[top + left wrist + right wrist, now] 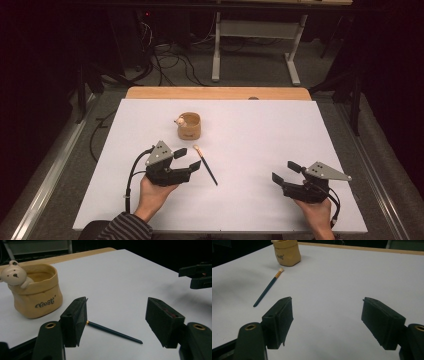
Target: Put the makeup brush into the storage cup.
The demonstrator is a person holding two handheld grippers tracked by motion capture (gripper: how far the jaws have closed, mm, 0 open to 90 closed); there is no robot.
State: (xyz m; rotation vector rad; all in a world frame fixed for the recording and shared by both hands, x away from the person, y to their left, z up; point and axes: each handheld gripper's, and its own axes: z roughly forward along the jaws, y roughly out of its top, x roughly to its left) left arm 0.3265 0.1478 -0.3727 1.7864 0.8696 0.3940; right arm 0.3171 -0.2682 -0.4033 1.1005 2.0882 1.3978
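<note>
Paintbrush (113, 332) lies on table between open left gripper (116, 315) jaws.

White sheet (260, 165) covers my wooden table (215, 93); grey desk frame (216, 50), cables (170, 60) at 12 o'clock.

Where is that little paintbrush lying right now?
In the high view the paintbrush lies flat on the white table, left of centre, just in front of the bear pot and right beside the open left hand-held gripper.
</note>
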